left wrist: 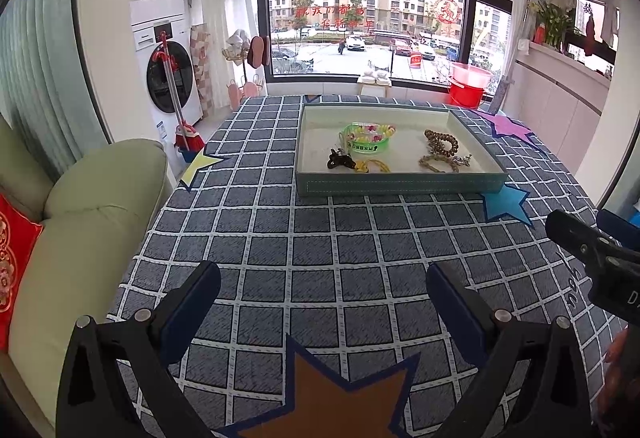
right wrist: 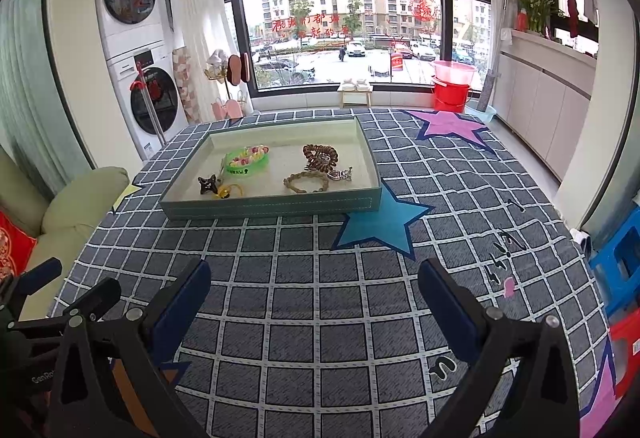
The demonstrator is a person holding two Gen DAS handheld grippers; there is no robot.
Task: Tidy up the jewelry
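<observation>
A shallow teal tray (left wrist: 396, 186) (right wrist: 272, 209) stands at the far side of the checked table. In it lie a green bangle with coloured beads (left wrist: 366, 138) (right wrist: 245, 160), a black star clip (left wrist: 340, 160) (right wrist: 209, 185), a yellow charm (left wrist: 370, 167) (right wrist: 228, 192), a brown coil band (left wrist: 440, 143) (right wrist: 320, 155), a beige braided bracelet (left wrist: 438, 163) (right wrist: 306, 183) and a silver heart pendant (right wrist: 340, 174). My left gripper (left wrist: 324, 290) is open and empty, near the table's front. My right gripper (right wrist: 316, 286) is open and empty, also well short of the tray.
The blue checked cloth (left wrist: 320, 238) bears star patches: blue (right wrist: 380, 222), purple (right wrist: 450, 124), orange (left wrist: 332, 398), yellow (left wrist: 198, 168). A green sofa (left wrist: 80, 238) with a red cushion is at the left. Blue and red crates (right wrist: 620, 278) are at the right.
</observation>
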